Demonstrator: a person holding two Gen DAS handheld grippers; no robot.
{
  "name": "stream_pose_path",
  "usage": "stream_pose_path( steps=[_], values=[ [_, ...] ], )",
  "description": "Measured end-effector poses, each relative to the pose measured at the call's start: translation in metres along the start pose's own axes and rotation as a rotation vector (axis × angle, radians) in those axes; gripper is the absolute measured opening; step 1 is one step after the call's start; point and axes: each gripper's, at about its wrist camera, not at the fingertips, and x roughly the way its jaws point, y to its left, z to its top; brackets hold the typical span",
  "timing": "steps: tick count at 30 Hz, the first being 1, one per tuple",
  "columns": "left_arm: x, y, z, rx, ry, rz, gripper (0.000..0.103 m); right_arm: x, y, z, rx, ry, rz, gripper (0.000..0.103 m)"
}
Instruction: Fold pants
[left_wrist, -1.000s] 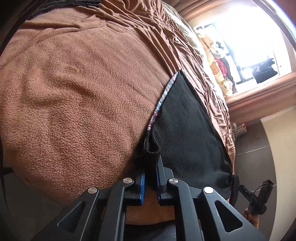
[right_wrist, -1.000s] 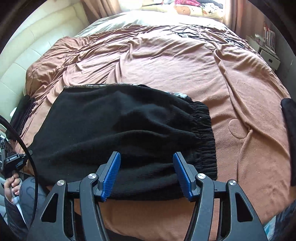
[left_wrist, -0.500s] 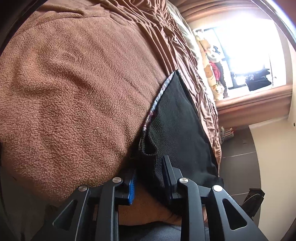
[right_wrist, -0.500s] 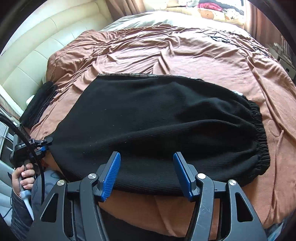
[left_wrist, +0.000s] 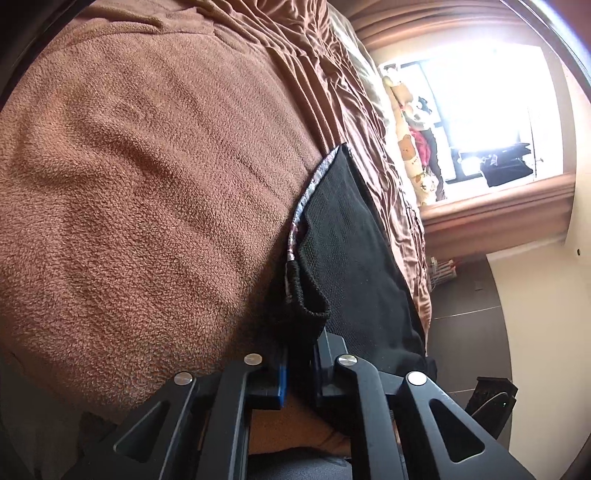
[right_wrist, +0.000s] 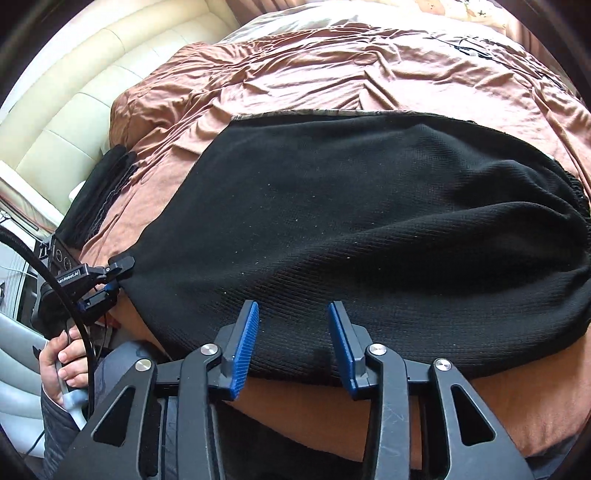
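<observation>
A brown blanket (right_wrist: 332, 74) covers the bed, and on it lie the black knit pants (right_wrist: 369, 221), folded lengthwise. They look soft, limp and light; hems and edges suit pinching. The left gripper (left_wrist: 299, 363) is clamped on a hem corner. The right gripper (right_wrist: 291, 338) has just been closing, pads straddling the near edge, not yet pressing. No containers appear.

My right gripper (right_wrist: 291, 332) is black, with ribbed blue pads (right_wrist: 245, 343) and round silver screws. My left gripper (right_wrist: 110, 278) is black with white lettering, trailing a black cable (right_wrist: 55, 273); a dark quilted sleeve (right_wrist: 55, 417) covers that arm.
</observation>
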Motion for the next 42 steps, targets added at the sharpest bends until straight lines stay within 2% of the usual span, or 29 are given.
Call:
stream_pose_path(
  steps=[2,6,8,14,16,21,32,34,39,42],
  values=[
    [-0.003,0.000,-0.001,-0.002,-0.010,-0.013,0.009,0.008,0.002,-0.001,0.006,0.009,0.014,0.025],
    [-0.008,0.001,-0.004,-0.009,-0.029,-0.055,0.009,0.028,0.004,-0.005,0.006,0.044,0.009,0.023],
    [-0.010,0.003,-0.006,-0.014,-0.033,-0.064,0.009,0.041,0.002,-0.010,0.028,0.089,0.004,0.015],
    [-0.015,0.010,-0.011,-0.029,-0.042,-0.095,0.009,0.038,0.011,-0.017,-0.016,0.131,0.009,0.012],
    [-0.018,0.012,-0.013,-0.035,-0.050,-0.102,0.009,0.032,0.013,-0.013,-0.024,0.129,0.010,0.009],
    [-0.024,0.021,-0.018,-0.070,-0.068,-0.119,0.009,0.021,0.008,0.005,-0.008,0.075,-0.006,0.009],
    [-0.031,0.026,-0.027,-0.106,-0.088,-0.119,0.009,0.046,0.004,0.049,0.038,0.034,-0.023,0.009],
    [-0.030,0.027,-0.031,-0.117,-0.085,-0.110,0.009,0.054,-0.002,0.052,0.047,0.042,-0.040,0.009],
    [-0.029,0.031,-0.033,-0.150,-0.083,-0.093,0.009,0.086,-0.013,0.058,0.074,0.131,-0.108,0.009],
    [-0.030,0.031,-0.036,-0.151,-0.087,-0.085,0.009,0.095,-0.019,0.068,0.100,0.112,-0.119,0.002]
  ],
)
